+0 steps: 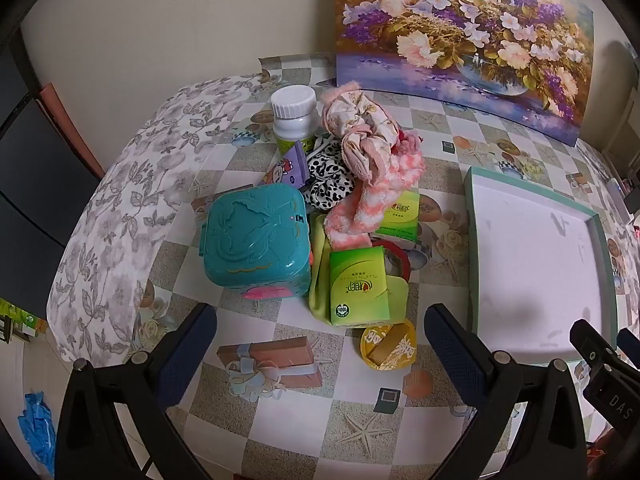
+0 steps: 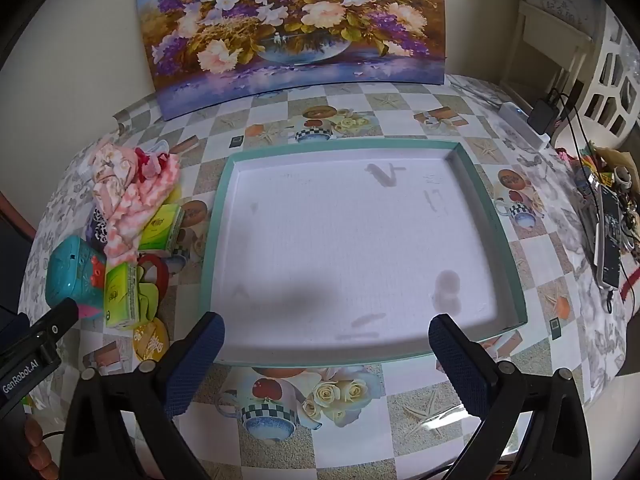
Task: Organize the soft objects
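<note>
A heap of soft things sits at about twelve o'clock from the left gripper [image 1: 320,344]: a fuzzy pink-and-white striped sock [image 1: 372,196], a floral pink cloth bundle [image 1: 360,132] and a leopard-print fabric [image 1: 328,178], partly buried. Hard items crowd them: a glossy teal plastic case [image 1: 256,240], green tissue packs [image 1: 358,288], a white-capped bottle [image 1: 294,116]. The shallow teal-rimmed box lid [image 2: 224,200], white inside, holds nothing, under the right gripper [image 2: 326,352]. Both grippers' ribbed blue fingers [image 2: 196,360] are spread wide, gripping nothing.

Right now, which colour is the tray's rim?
Teal rim, white inside; the right wrist view shows it best.
</note>
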The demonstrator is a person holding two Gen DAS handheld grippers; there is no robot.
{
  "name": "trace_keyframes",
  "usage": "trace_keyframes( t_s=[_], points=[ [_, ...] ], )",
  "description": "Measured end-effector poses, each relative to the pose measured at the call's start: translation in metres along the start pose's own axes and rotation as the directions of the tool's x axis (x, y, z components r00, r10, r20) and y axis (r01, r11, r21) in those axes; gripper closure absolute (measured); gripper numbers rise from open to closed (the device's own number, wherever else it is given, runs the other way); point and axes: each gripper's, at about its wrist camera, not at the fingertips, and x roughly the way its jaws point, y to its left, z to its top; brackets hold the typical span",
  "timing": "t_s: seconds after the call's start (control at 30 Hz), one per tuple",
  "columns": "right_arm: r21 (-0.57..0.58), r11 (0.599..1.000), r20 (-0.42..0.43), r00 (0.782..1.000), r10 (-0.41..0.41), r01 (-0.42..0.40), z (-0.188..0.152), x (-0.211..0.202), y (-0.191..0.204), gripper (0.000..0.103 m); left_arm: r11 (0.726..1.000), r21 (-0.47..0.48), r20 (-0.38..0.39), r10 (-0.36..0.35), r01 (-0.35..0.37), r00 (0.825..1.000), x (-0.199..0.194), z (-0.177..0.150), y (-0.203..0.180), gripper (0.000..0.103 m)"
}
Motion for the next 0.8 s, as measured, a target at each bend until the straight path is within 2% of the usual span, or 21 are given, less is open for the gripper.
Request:
trace_keyframes(
  t_s=[0.8],
  points=[
    [-0.003, 1.000, -0.004, 1.000, -0.001, 0.001, -0.0002, 0.0014, 0.0020, 0.000, 1.000, 0.000, -0.003, 0.000, 0.000, 1.000, 0.0000, 0.0000, 0.0000, 0.000]
  ],
)
